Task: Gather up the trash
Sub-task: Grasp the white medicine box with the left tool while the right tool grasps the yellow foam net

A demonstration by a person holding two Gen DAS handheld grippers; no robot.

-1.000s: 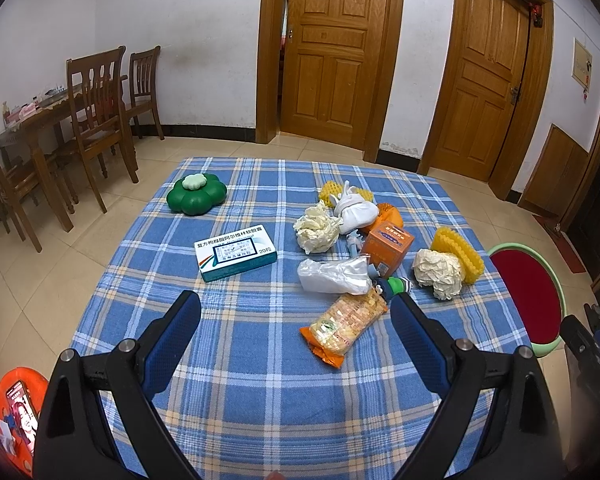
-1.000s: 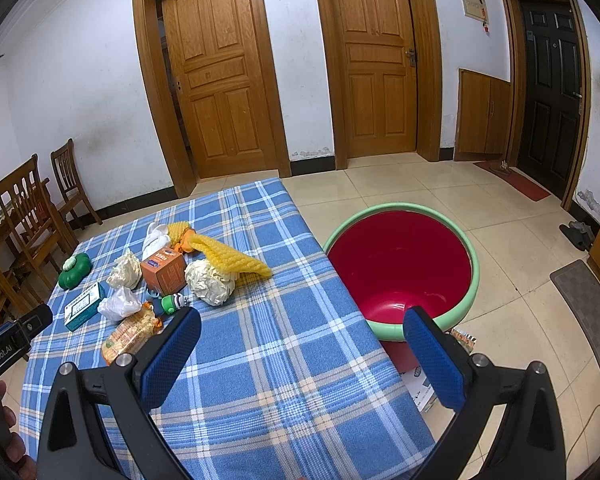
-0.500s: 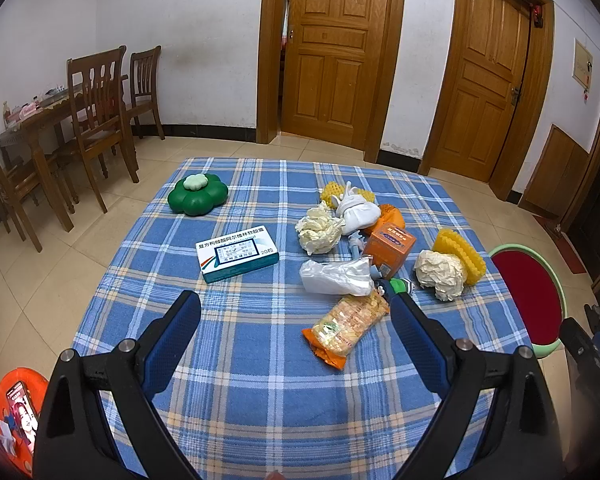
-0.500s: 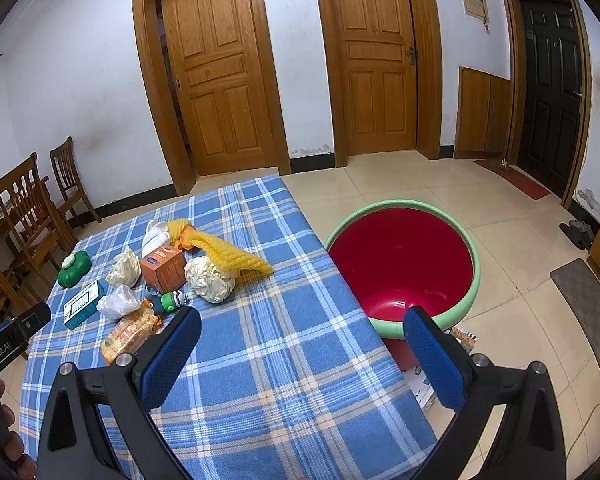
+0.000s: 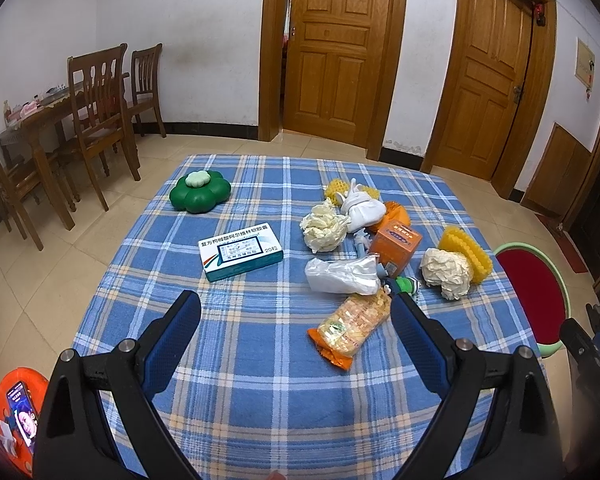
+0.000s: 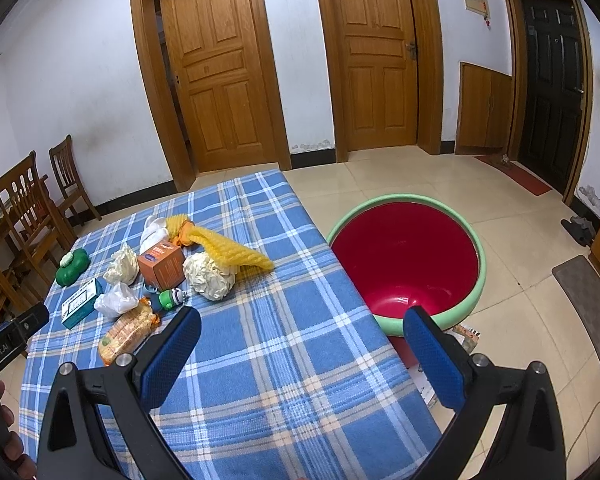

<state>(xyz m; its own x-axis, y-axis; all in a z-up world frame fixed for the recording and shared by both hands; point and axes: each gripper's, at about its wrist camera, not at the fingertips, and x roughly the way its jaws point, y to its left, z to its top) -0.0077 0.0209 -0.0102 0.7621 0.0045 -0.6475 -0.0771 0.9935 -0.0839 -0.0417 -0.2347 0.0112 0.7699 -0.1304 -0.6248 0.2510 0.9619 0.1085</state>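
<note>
Trash lies on a blue plaid table (image 5: 260,360): an orange snack packet (image 5: 352,326), a crumpled white plastic bag (image 5: 340,276), two crumpled paper wads (image 5: 324,228) (image 5: 446,272), an orange box (image 5: 394,242), yellow foam netting (image 5: 466,254), a white cloth bag (image 5: 360,208) and a small green bottle (image 5: 408,284). A red bin with a green rim (image 6: 406,264) stands on the floor right of the table. My left gripper (image 5: 296,340) is open and empty above the near table edge, short of the snack packet. My right gripper (image 6: 302,354) is open and empty above the table's right corner.
A white and teal medicine box (image 5: 240,250) and a green flower-shaped container (image 5: 199,196) lie on the left part of the table. Wooden chairs and a table (image 5: 80,128) stand at the left wall. An orange stand with a phone (image 5: 18,412) is at the lower left.
Both views have shifted only slightly; the left gripper has eased a little toward the trash. Nothing has been taken hold of or moved.
</note>
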